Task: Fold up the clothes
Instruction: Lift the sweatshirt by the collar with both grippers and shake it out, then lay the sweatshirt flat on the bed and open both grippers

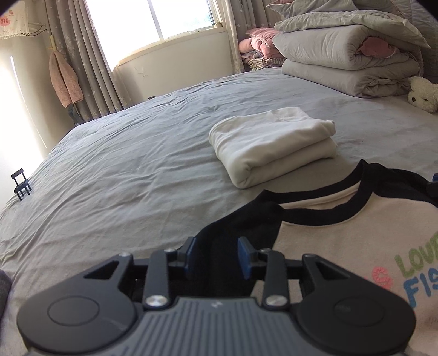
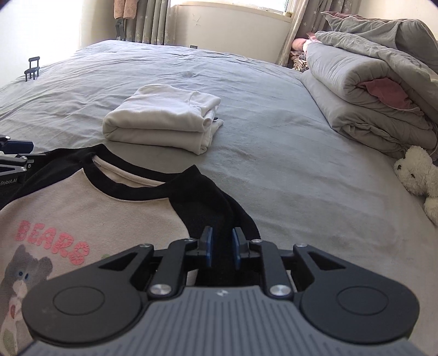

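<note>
Surface: gray bed sheet (image 1: pixel 123 169), wrinkled, covers the whole bed.
Shirt: cream sweatshirt (image 2: pixel 82 208) w/ black collar and black sleeves, lies front-up at the near edge of the bed, between my two grippers. Print shows pink "BEARS" and a gray bear.
Left gripper (image 1: pixel 217 256): blue pads sit either side of the black shoulder/sleeve fabric, a wide gap between them. Can't tell if they pinch the cloth or just straddle it.
Right gripper (image 2: pixel 221 247): pads closer together, black sleeve fabric runs between them. Looks clamped on the sleeve, but contact isn't clear enough to confirm.
Done pile: white folded garment (image 1: pixel 271 142) on the sheet just beyond the collar, apart from the sweatshirt.
Bedding: folded gray quilts (image 2: pixel 369 90) stacked at the far right side of the bed, pink lining showing.
Toy: white stuffed bear (image 2: pixel 418 175) near the quilts' base.
Misc: small black chair-shaped stand (image 1: pixel 21 184) at the bed's far left edge.
Background: window (image 1: pixel 153 19) w/ gray curtains.
</note>
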`<action>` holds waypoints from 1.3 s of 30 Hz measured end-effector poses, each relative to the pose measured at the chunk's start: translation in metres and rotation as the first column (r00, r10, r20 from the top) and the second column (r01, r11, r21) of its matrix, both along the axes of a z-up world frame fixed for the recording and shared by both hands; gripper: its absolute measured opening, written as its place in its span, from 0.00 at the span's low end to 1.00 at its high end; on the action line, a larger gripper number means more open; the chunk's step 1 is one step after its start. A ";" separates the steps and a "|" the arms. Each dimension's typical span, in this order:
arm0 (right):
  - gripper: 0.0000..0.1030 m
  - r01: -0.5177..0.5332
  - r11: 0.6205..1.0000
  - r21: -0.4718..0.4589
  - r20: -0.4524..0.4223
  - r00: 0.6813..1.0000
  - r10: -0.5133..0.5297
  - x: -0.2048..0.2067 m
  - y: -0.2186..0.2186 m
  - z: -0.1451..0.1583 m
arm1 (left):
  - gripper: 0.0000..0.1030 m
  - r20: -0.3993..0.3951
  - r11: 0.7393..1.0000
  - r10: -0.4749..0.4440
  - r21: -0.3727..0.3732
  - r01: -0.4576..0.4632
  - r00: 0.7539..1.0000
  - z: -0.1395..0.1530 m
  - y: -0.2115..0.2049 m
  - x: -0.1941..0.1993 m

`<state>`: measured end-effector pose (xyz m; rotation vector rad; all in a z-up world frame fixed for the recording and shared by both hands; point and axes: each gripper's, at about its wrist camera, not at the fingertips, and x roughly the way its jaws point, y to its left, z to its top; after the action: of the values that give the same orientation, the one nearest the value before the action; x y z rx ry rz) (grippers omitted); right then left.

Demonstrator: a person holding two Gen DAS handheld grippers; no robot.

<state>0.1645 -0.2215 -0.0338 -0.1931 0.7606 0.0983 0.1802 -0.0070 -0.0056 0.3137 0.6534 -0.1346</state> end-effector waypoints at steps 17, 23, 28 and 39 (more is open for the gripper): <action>0.19 0.004 0.993 0.115 -0.105 0.994 0.008 -0.088 0.002 0.005 | 0.34 -0.205 0.992 -0.012 -0.129 -0.015 0.979 -0.010 0.028 -0.086; 0.20 0.010 0.989 0.149 -0.138 0.990 0.011 -0.122 0.004 0.004 | 0.35 -0.235 0.990 -0.041 -0.143 0.007 0.971 -0.012 0.035 -0.122; 0.23 0.025 0.984 0.176 -0.174 0.985 0.006 -0.150 0.005 0.003 | 0.35 -0.262 0.987 -0.072 -0.158 0.031 0.962 -0.011 0.038 -0.153; 0.29 0.010 0.988 0.155 -0.252 0.967 0.030 -0.219 0.017 0.004 | 0.40 -0.338 0.981 -0.173 -0.144 0.131 0.925 -0.008 0.035 -0.228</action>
<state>-0.0547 -0.2044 -0.0300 -0.0355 1.0037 0.1937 -0.0478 0.0281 -0.0132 0.2261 0.9697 -0.3837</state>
